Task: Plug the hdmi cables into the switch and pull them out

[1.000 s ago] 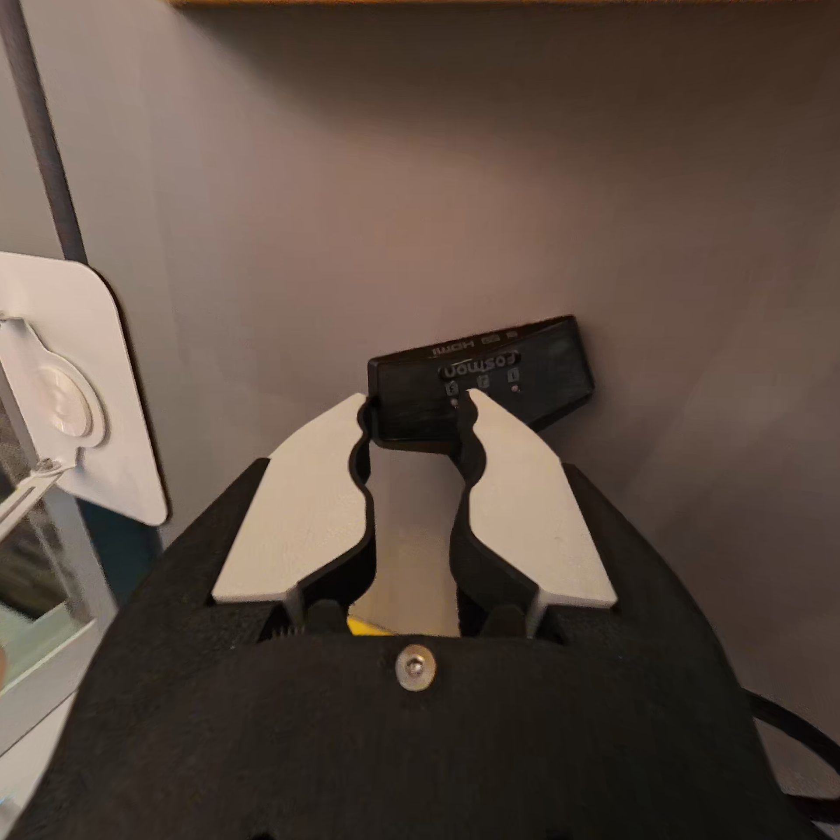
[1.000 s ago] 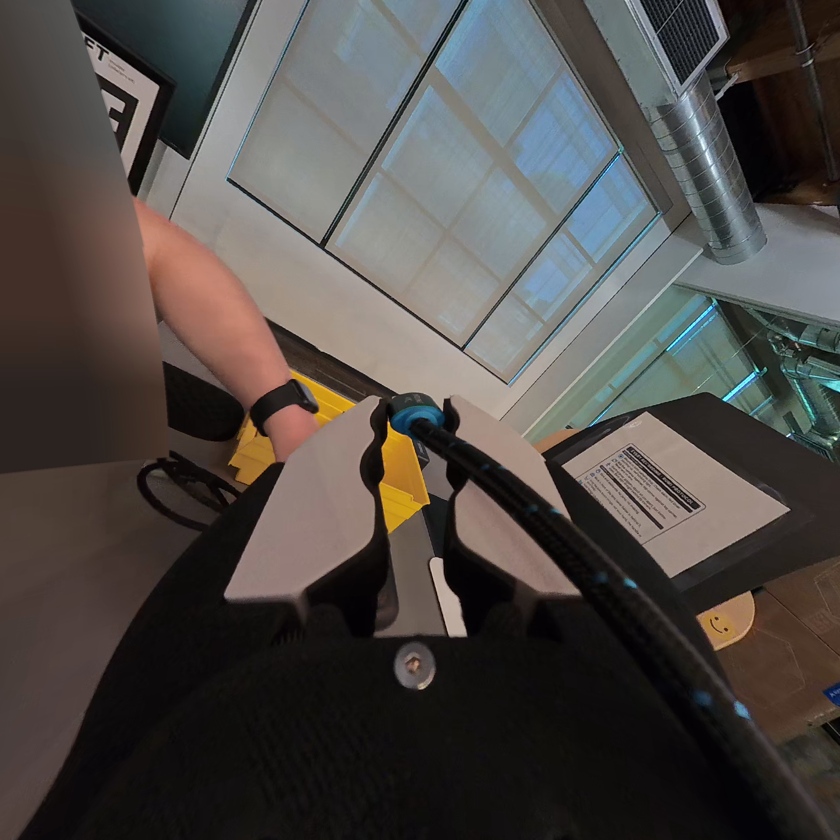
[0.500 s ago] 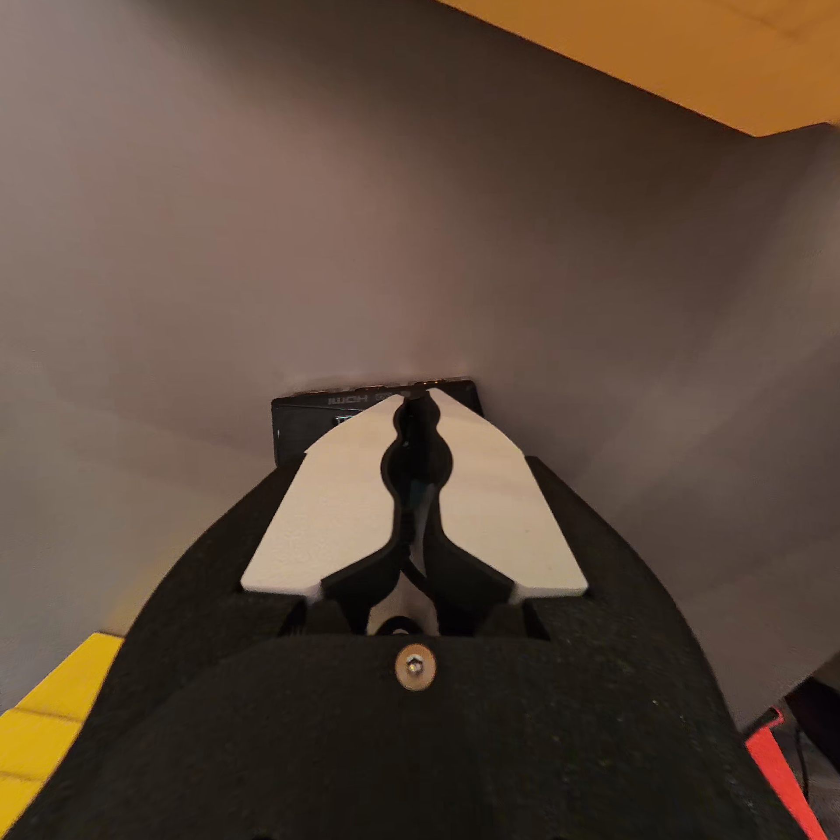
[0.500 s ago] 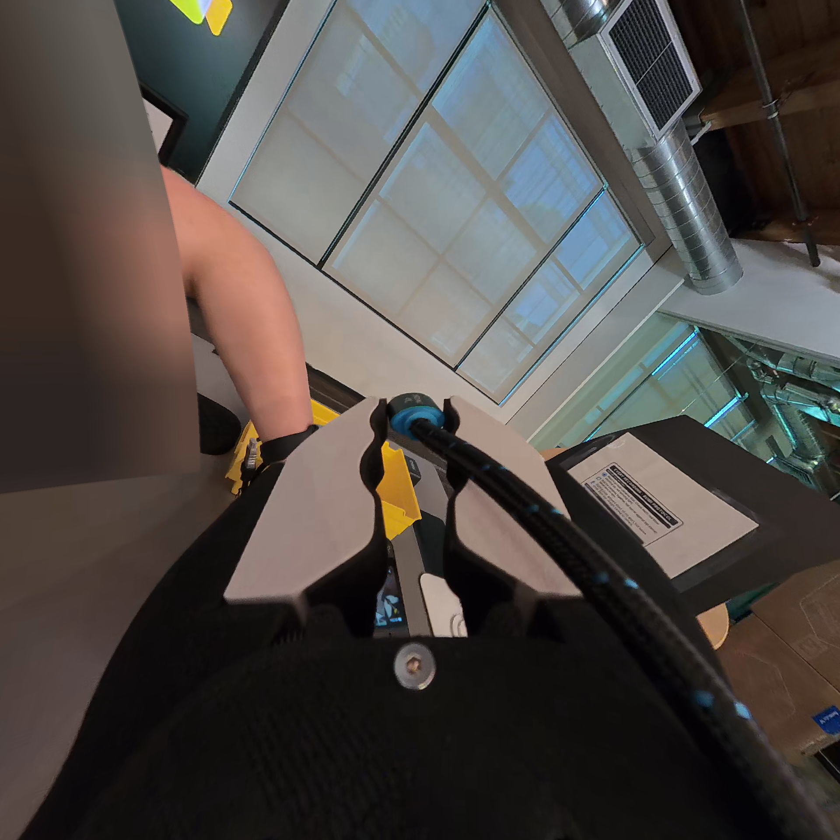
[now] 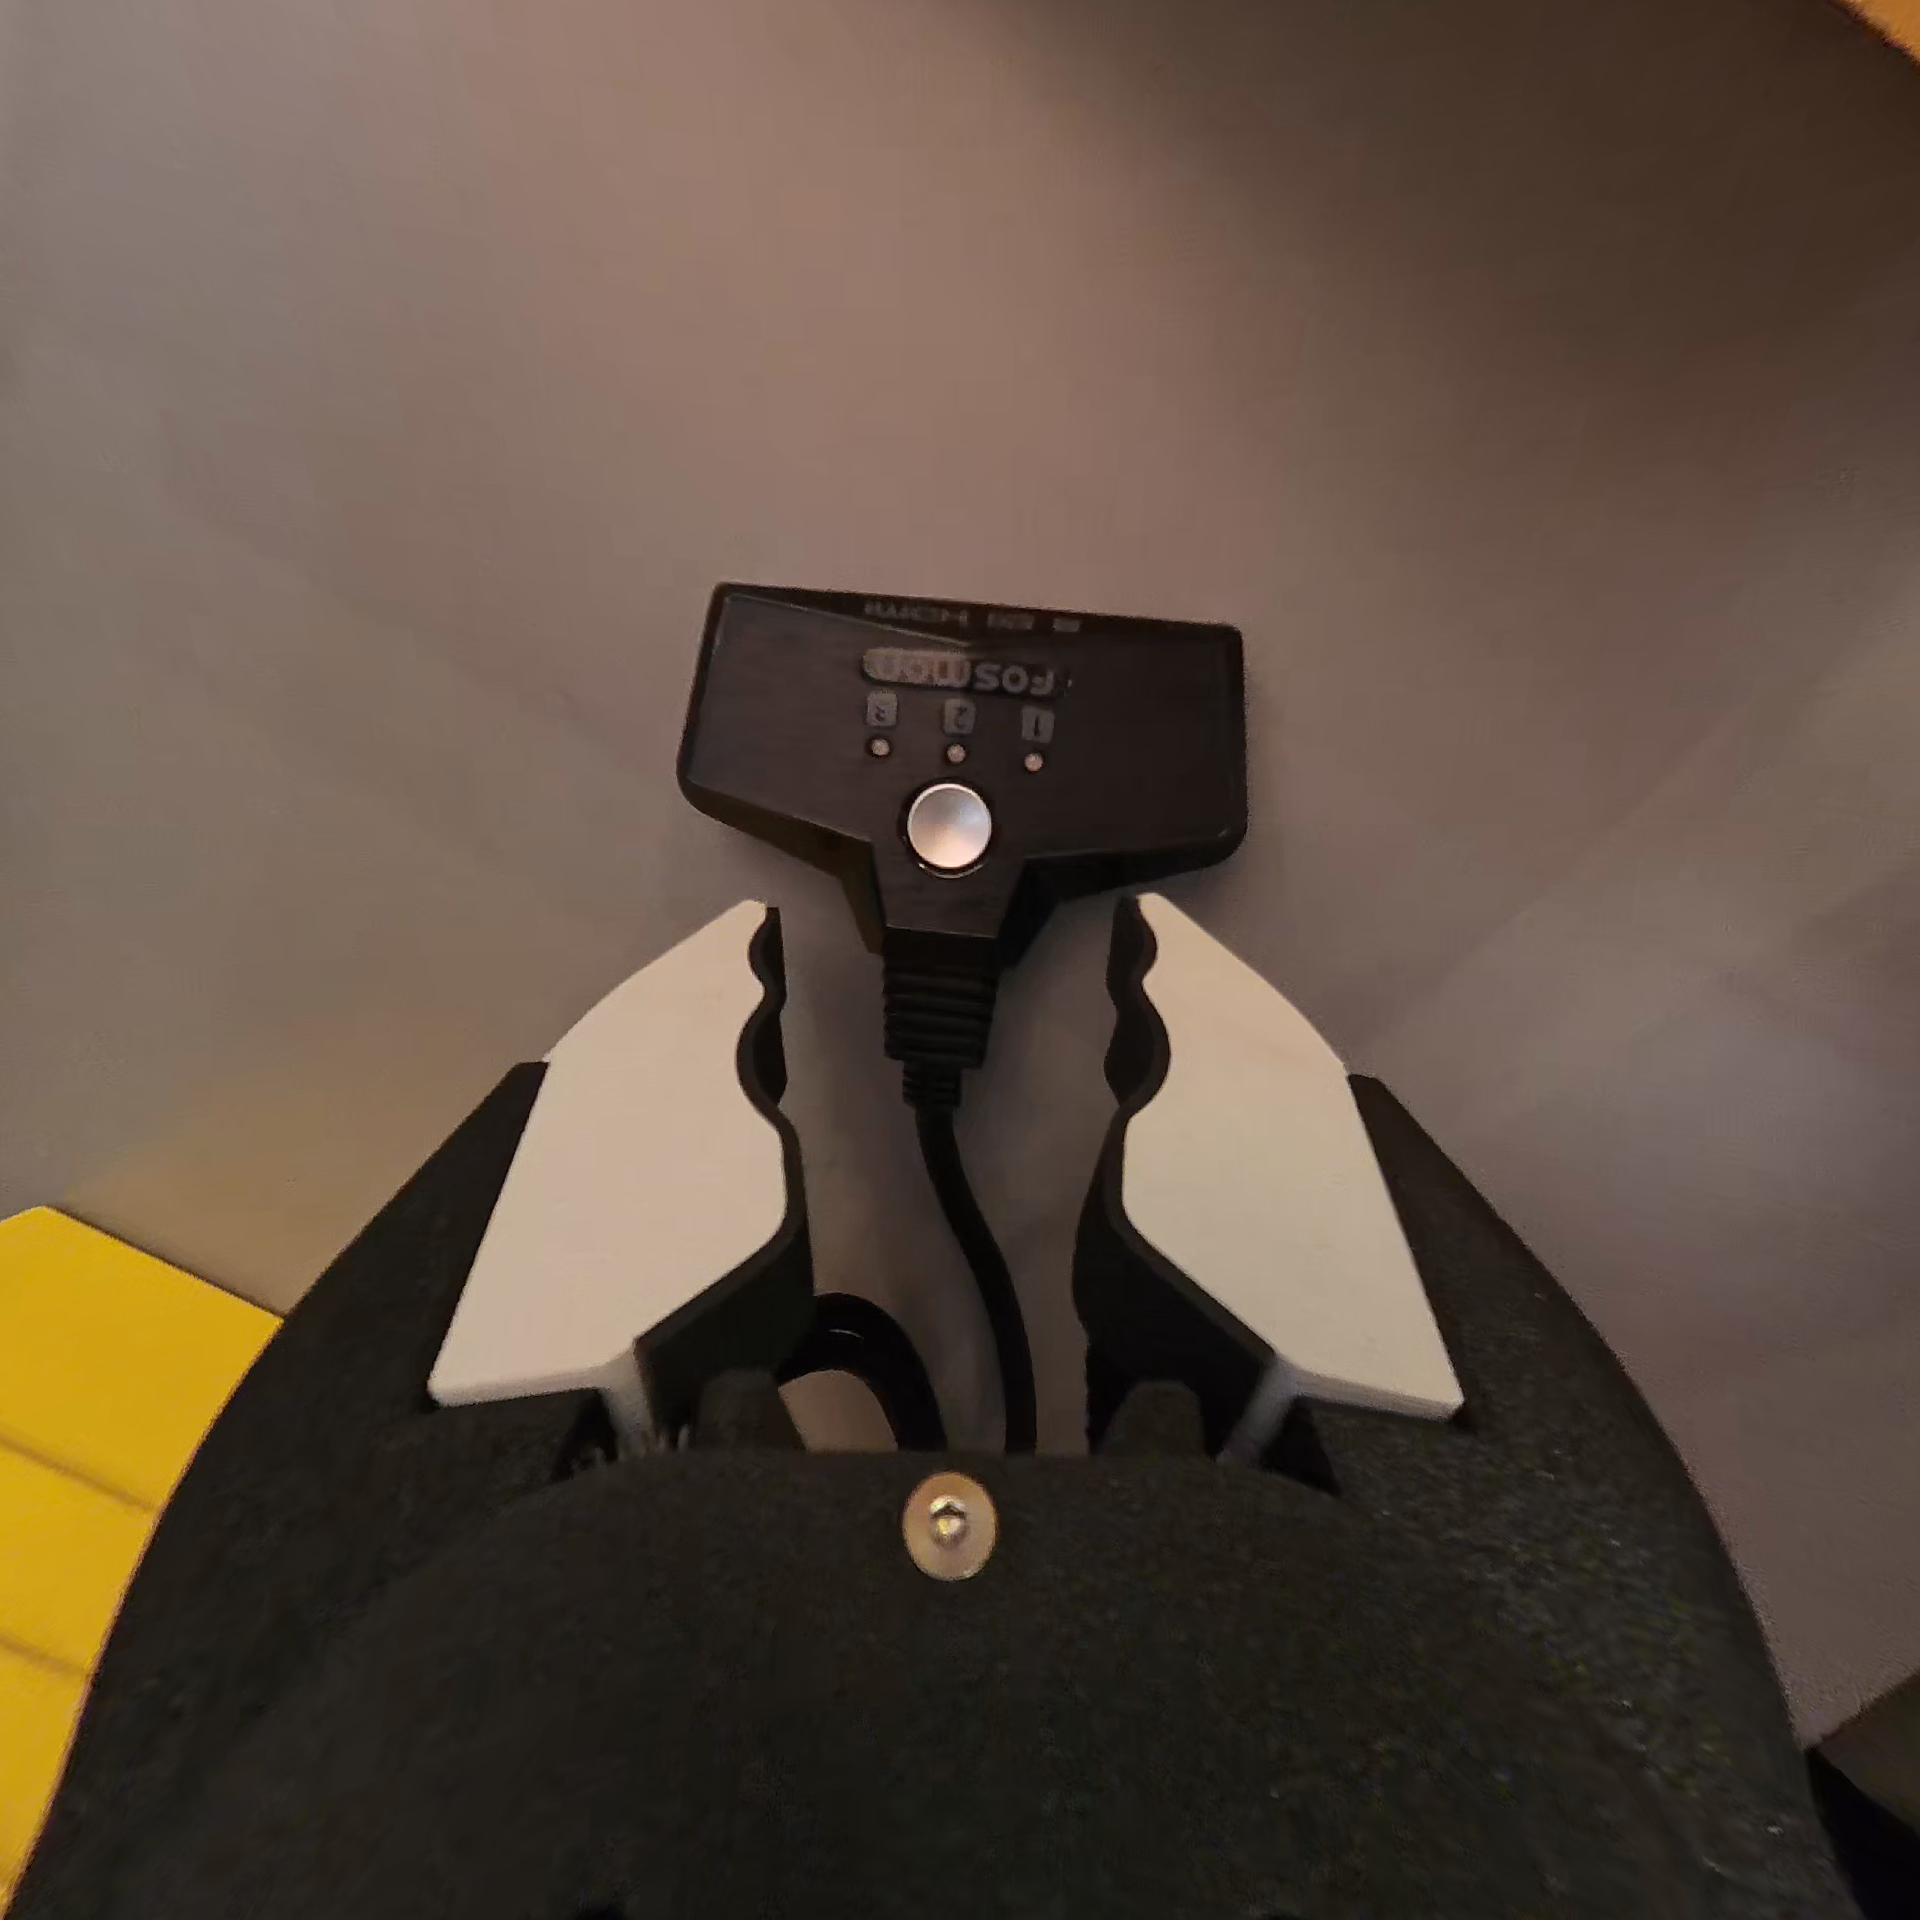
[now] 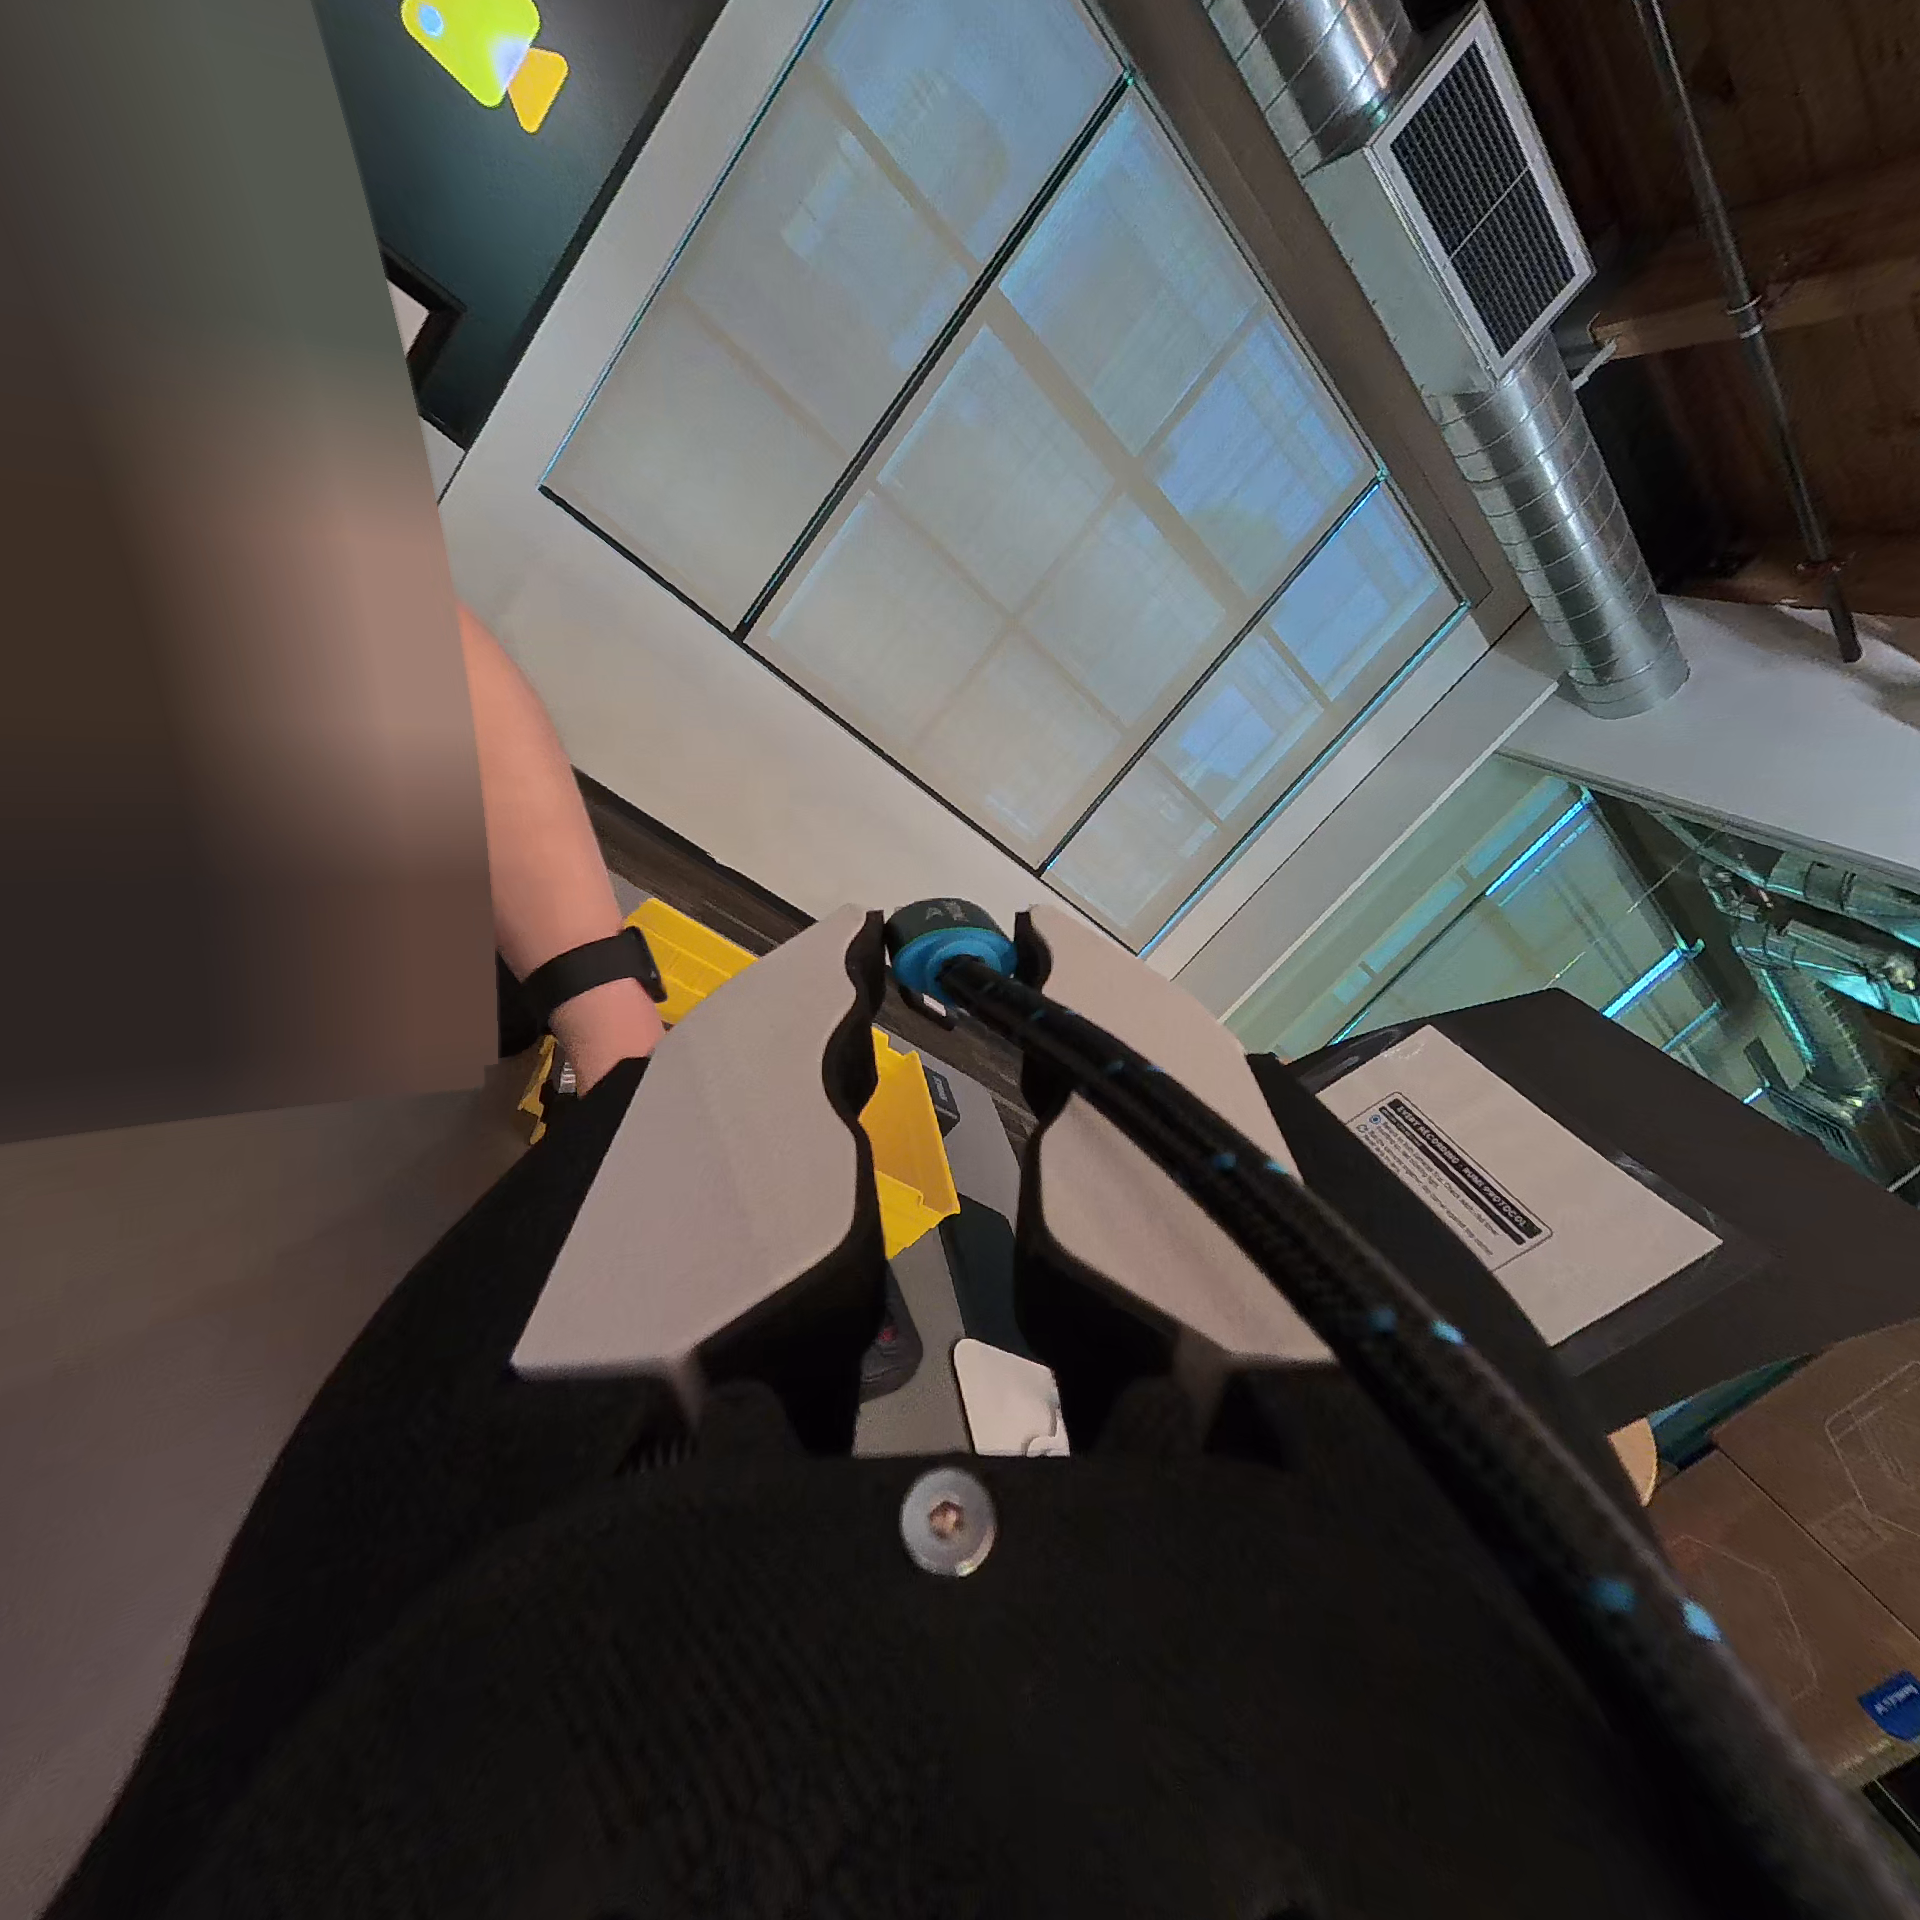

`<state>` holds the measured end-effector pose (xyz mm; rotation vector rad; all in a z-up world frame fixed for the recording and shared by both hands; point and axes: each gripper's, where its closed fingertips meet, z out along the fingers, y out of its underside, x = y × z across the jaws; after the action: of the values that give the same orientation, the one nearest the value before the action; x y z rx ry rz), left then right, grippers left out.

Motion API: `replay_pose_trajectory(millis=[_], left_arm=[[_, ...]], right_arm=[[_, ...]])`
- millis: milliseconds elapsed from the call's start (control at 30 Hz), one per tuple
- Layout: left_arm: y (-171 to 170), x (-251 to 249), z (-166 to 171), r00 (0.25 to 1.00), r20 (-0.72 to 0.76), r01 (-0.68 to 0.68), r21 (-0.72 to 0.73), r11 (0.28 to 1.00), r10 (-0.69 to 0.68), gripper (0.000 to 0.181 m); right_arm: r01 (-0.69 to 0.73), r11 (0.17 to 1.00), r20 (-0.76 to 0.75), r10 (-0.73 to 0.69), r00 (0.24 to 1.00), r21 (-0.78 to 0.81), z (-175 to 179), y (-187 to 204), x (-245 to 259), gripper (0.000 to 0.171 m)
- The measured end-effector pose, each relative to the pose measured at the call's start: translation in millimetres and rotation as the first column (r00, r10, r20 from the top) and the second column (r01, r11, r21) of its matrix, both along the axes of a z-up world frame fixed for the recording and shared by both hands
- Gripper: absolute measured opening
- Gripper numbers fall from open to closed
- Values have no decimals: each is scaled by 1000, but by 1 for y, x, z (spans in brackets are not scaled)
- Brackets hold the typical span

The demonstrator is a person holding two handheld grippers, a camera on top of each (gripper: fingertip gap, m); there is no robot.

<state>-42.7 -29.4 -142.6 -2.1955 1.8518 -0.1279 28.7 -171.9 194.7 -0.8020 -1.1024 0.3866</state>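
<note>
Black and flat, the switch [image 5: 961, 743] lay on the grey bench [image 5: 416, 520] with its far edge against the grey wall, its round silver button [image 5: 950, 826] and its own cable [image 5: 971, 1195] running back toward the camera. The left tool [image 5: 951, 925] stood open, its white fingers [image 5: 644, 1174] spread to either side of the cable's ribbed collar without touching it; half a second earlier the same fingers had been nearly closed in front of the switch, hiding most of it, and a second earlier they had been half open with the switch lying askew. The right tool [image 6: 943, 935] was clamped on the blue-ringed plug of the braided HDMI cable [image 6: 1299, 1247], as in both earlier frames, and pointed up toward the windows rather than at the switch. A yellow bin [image 5: 94, 1403] was cut off at the left edge of the left wrist view. The switch's ports faced away and could not be seen; the plug's metal end was hidden beyond the fingertips. A person's forearm [image 6: 540, 810] with a black wristband was partly covered by a blurred patch.
</note>
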Motion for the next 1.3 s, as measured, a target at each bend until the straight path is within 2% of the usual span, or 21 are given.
replay_pose_trajectory(millis=[100, 267, 367, 500, 600, 800, 933, 1033, 1167, 1233, 1300], left_arm=[[-5, -3, -13, 1000, -27, -4, 21, 1000, 4, 62], [-7, 5, -18, 993, 101, -56, -69, 996, 63, 59], [-4, 8, -18, 978, 207, -27, -47, 999, 36, 56], [-3, 12, -17, 965, 262, -24, -34, 999, 32, 56], [-3, 15, -17, 963, 269, 5, -23, 1000, 1, 41], [-5, 17, -12, 935, 354, 16, -33, 999, -3, 41], [-12, 21, 15, 876, 480, 84, -42, 996, -54, 40], [-19, 21, 46, 822, 540, 206, 8, 978, -178, 40], [-42, 25, 101, 636, 678, 418, 100, 903, -369, 40], [-43, 28, 128, 538, 751, 421, 152, 894, -381, 39], [-43, 30, 144, 517, 777, 402, 151, 903, -360, 39]], right_arm=[[8, 1000, 8, -8, 1000, 0, -1, 1, -1, 24], [8, 1000, 9, -8, 1000, 5, -1, -2, 0, 24], [3, 1000, 4, -3, 1000, 2, 0, -1, 1, 24], [9, 1000, 10, -9, 1000, -7, -3, 3, 0, 24], [12, 1000, 22, -11, 1000, -13, -5, 5, -3, 24], [22, 999, 43, -21, 999, -27, -10, 12, -7, 24], [44, 998, 48, -42, 998, -44, -13, 20, -7, 24], [80, 994, 56, -76, 996, -74, -18, 31, -6, 24], [147, 979, 100, -133, 986, -144, -31, 50, -4, 24], [186, 962, 145, -158, 977, -200, -43, 61, -4, 24], [208, 944, 207, -156, 966, -257, -57, 67, -5, 24]])
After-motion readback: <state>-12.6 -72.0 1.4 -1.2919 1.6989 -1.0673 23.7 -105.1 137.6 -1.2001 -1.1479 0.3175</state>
